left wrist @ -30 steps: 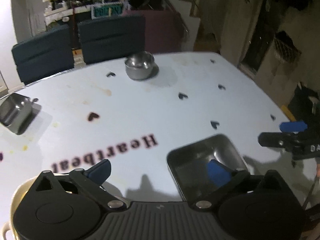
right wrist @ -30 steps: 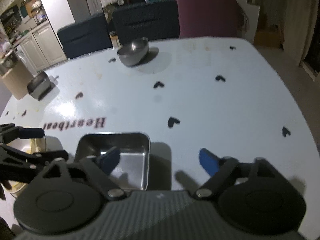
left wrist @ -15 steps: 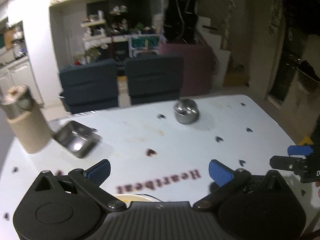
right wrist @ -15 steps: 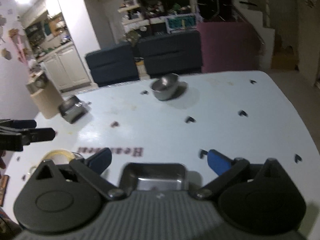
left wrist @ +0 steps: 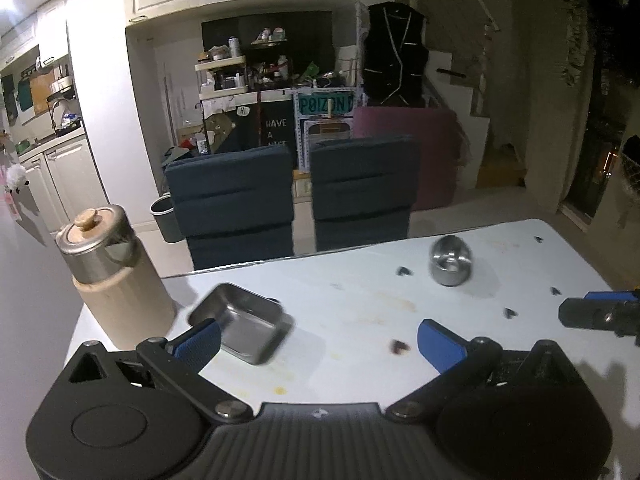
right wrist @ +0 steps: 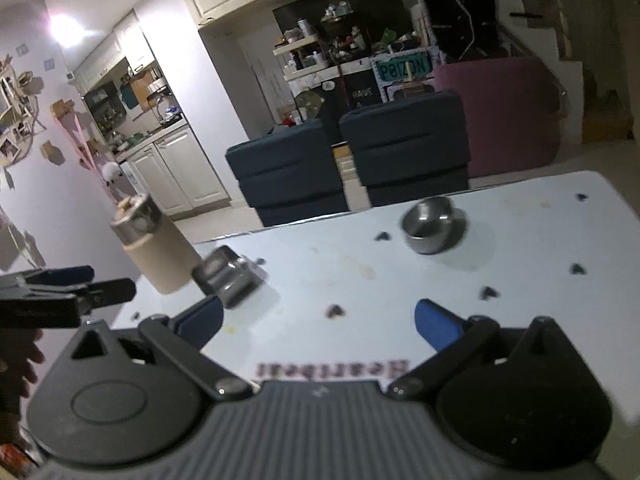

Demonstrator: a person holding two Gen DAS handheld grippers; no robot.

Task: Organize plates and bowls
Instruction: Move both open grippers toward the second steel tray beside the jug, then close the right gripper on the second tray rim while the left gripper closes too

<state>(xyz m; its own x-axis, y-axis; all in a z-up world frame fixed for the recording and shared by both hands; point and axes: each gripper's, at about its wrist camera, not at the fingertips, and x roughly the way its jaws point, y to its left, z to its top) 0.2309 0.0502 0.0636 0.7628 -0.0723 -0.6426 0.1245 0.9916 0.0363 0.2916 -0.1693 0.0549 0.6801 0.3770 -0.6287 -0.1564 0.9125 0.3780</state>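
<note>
A square steel dish [left wrist: 240,328] [right wrist: 226,276] sits on the white table [left wrist: 360,360] near its far left. A round steel bowl [left wrist: 450,266] [right wrist: 432,230] stands farther right by the back edge. My left gripper [left wrist: 318,340] hangs above the table, open and empty, its left blue pad just in front of the square dish. My right gripper [right wrist: 318,320] is open too, with nothing between its blue pads. Each gripper's tips show at the edge of the other's view.
A tall beige canister with a steel lid [left wrist: 108,272] [right wrist: 154,244] stands at the table's left corner. Two dark blue chairs [left wrist: 296,200] line the far edge. "Heartbeat" lettering [right wrist: 332,368] and small heart marks dot the tabletop. A person's hand [right wrist: 20,360] shows at far left.
Both grippers have risen and tilted up, so the room behind now shows. The near square dish and the cream-rimmed dish have dropped out of view. The far square dish and canister came into view.
</note>
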